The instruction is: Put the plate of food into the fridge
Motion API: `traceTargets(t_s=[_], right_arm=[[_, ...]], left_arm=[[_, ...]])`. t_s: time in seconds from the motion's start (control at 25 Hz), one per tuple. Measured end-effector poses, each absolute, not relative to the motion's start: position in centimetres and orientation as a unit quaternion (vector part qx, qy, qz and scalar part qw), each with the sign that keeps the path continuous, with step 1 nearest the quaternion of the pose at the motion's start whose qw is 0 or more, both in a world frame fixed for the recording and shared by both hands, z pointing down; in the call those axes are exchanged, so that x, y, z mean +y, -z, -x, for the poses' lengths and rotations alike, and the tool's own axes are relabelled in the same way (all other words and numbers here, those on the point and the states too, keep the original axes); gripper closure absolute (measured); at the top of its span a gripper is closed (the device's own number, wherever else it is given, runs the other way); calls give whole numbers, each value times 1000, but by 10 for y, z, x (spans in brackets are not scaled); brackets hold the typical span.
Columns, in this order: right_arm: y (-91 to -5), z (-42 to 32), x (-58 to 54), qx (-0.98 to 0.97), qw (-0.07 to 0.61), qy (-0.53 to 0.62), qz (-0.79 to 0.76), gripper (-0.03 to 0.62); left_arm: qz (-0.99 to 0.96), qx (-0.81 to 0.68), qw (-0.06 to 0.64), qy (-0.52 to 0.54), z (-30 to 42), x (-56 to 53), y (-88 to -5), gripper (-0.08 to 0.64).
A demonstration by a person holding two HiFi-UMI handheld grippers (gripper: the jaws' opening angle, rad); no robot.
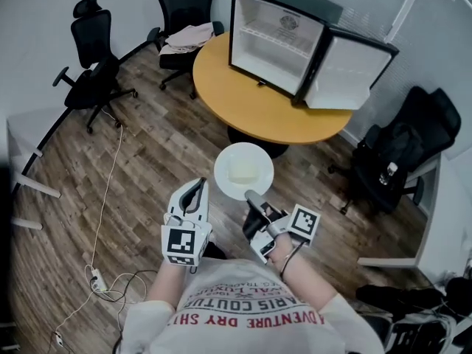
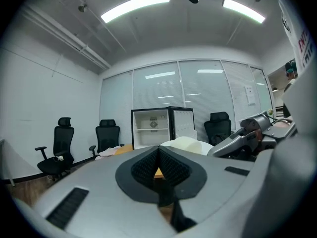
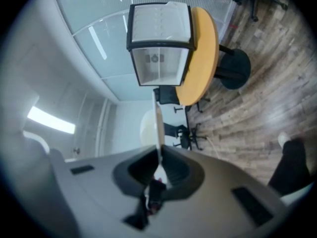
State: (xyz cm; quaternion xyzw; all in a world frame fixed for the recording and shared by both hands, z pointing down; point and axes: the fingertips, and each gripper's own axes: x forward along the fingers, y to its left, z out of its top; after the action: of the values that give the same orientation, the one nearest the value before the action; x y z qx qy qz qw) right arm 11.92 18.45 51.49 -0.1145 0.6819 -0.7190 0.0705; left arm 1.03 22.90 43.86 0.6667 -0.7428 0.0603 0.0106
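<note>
A white plate (image 1: 243, 170) with a pale slab of food (image 1: 241, 171) hangs in the air before the round table. My right gripper (image 1: 253, 198) is shut on the plate's near rim; in the right gripper view the plate (image 3: 157, 118) shows edge-on between the pads. My left gripper (image 1: 193, 193) is beside it on the left, shut and holding nothing. In the left gripper view the plate (image 2: 185, 144) rises just past the closed jaws. The small black fridge (image 1: 295, 46) stands on the table with its door (image 1: 345, 72) swung open to the right, white inside.
The orange round table (image 1: 251, 102) stands ahead on wooden floor. Black office chairs stand at the left (image 1: 94, 68), behind the table (image 1: 184, 13) and at the right (image 1: 402, 153). A white cable (image 1: 107, 198) and a power strip (image 1: 96, 280) lie on the floor at left.
</note>
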Motion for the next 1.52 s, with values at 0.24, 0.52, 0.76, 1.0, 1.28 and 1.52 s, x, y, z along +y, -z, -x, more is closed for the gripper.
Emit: traceTargets(t_s=[0.24, 0.52, 0.76, 1.0, 1.28, 1.52], right_arm=[[-507, -42, 144, 677, 95, 716, 145, 554], [-506, 14, 104, 665, 114, 719, 166, 554], [-521, 28, 71, 656, 113, 725, 179, 554], [-529, 38, 15, 652, 107, 731, 168, 554], [-514, 41, -79, 670, 94, 721, 152, 554], [-507, 33, -146, 677, 92, 715, 148, 554]], left_arm=[[-692, -719, 8, -60, 75, 182, -427, 534], [-713, -697, 25, -65, 131, 136, -436, 534], [-721, -689, 37, -65, 146, 100, -451, 534], [-714, -696, 37, -70, 154, 44, -457, 534], [-702, -709, 28, -64, 156, -45, -445, 534], [-708, -703, 16, -59, 137, -116, -440, 534]])
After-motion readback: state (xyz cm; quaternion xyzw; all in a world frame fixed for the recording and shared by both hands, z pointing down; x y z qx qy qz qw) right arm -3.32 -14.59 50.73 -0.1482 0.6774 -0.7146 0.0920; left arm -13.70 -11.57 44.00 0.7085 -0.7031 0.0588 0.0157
